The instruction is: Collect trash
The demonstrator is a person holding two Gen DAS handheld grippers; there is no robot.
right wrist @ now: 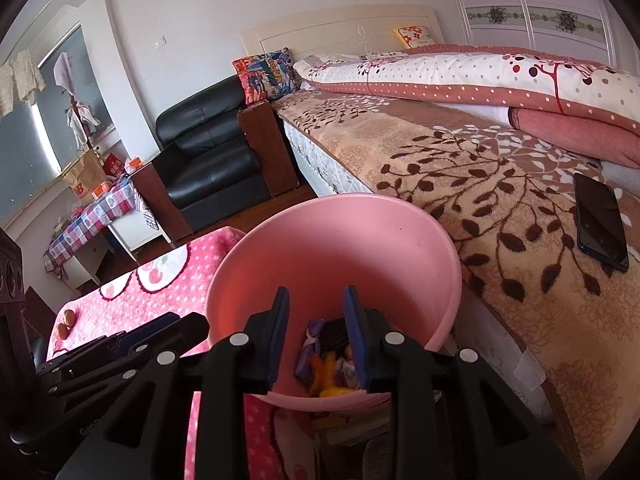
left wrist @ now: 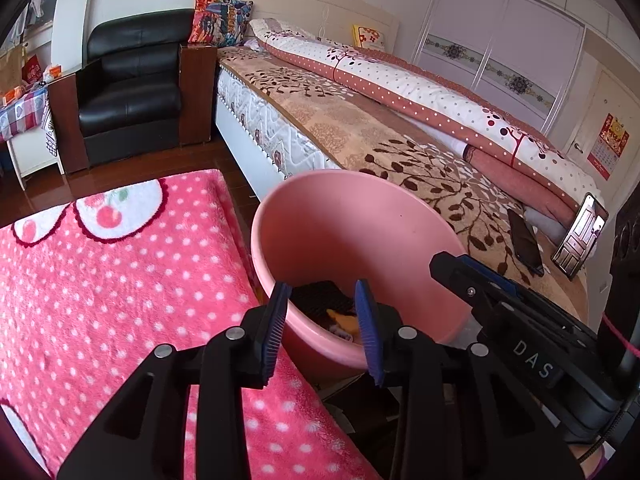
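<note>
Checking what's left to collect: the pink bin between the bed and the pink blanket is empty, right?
Not empty. The right wrist view shows the pink bin already holds trash: purple, orange and dark scraps at the bottom. It does stand between the bed and the pink blanket.

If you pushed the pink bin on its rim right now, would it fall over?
Probably it could tip. The pink bin looks like thin plastic, so likely light, and only a little trash lies at its bottom to weigh it down. It stands between the pink dotted blanket and the bed, which might catch it. Its smooth wall may slip between pads.
</note>
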